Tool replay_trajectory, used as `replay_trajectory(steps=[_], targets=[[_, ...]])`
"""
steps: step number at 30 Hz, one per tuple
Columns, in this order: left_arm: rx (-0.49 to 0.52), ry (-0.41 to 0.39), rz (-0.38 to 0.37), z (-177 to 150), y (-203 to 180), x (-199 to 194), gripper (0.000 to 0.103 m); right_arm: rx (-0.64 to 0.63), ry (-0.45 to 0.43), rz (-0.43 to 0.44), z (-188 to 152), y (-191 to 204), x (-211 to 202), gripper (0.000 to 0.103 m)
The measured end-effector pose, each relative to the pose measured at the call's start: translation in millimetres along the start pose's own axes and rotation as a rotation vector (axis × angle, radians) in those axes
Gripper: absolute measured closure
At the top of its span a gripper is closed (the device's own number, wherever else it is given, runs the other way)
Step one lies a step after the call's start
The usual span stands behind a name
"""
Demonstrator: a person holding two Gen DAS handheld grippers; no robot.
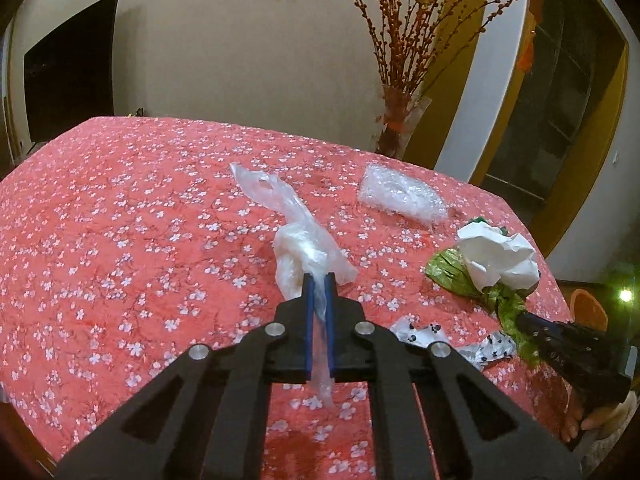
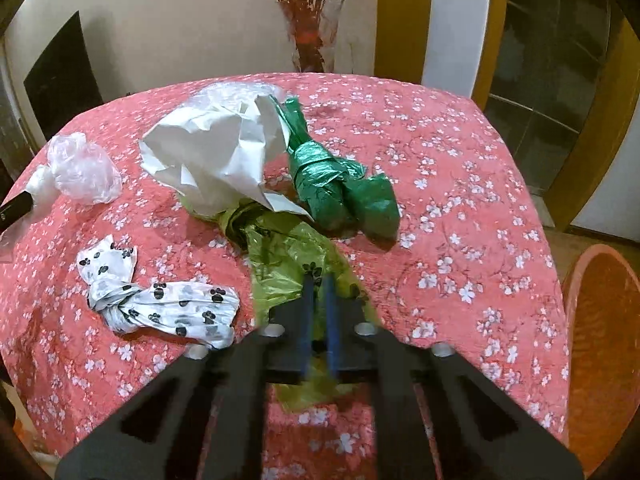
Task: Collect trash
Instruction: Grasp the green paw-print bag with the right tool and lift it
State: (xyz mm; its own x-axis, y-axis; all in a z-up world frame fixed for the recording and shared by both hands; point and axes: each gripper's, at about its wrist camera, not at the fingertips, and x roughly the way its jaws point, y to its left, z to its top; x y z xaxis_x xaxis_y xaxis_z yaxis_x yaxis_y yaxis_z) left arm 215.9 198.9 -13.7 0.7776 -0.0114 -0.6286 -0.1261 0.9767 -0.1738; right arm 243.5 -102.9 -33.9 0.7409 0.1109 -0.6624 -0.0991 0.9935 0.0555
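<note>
My left gripper (image 1: 318,278) is shut on a knotted clear plastic bag (image 1: 298,248), which trails across the red flowered tablecloth (image 1: 120,220). My right gripper (image 2: 318,278) is shut on a light green plastic bag (image 2: 280,252); the same right gripper (image 1: 520,320) shows low at the right of the left wrist view, pinching that light green bag (image 1: 452,274). A crumpled white paper (image 2: 212,160) rests on the green bag. Beside it lie a dark green knotted bag (image 2: 336,184), a white paw-print bag (image 2: 160,304) and the clear bag (image 2: 80,168).
A bubble-wrap piece (image 1: 400,196) lies toward the far table edge. A glass vase of red branches (image 2: 314,40) stands behind the table. An orange bin (image 2: 600,340) sits beyond the right table edge. A dark screen (image 1: 72,68) hangs on the left wall.
</note>
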Motion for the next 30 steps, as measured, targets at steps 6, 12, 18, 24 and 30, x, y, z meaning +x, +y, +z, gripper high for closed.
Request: replay_trajectory(steps=[6, 12, 18, 24, 30], targets=[[0.005, -0.022, -0.007, 2, -1, -10, 0.097, 0.011, -0.078, 0.022, -3, -5, -35, 0.101], [0.020, -0.052, -0.030, 3, -14, -28, 0.097, 0.010, -0.145, 0.012, -9, -14, -73, 0.101], [0.044, -0.080, -0.058, 4, -29, -50, 0.097, 0.033, -0.214, 0.013, -10, -25, -109, 0.101], [0.088, -0.112, -0.105, 5, -56, -77, 0.097, 0.066, -0.287, -0.013, -9, -40, -135, 0.101], [0.142, -0.129, -0.174, 6, -96, -95, 0.097, 0.119, -0.342, -0.059, -16, -62, -160, 0.101]])
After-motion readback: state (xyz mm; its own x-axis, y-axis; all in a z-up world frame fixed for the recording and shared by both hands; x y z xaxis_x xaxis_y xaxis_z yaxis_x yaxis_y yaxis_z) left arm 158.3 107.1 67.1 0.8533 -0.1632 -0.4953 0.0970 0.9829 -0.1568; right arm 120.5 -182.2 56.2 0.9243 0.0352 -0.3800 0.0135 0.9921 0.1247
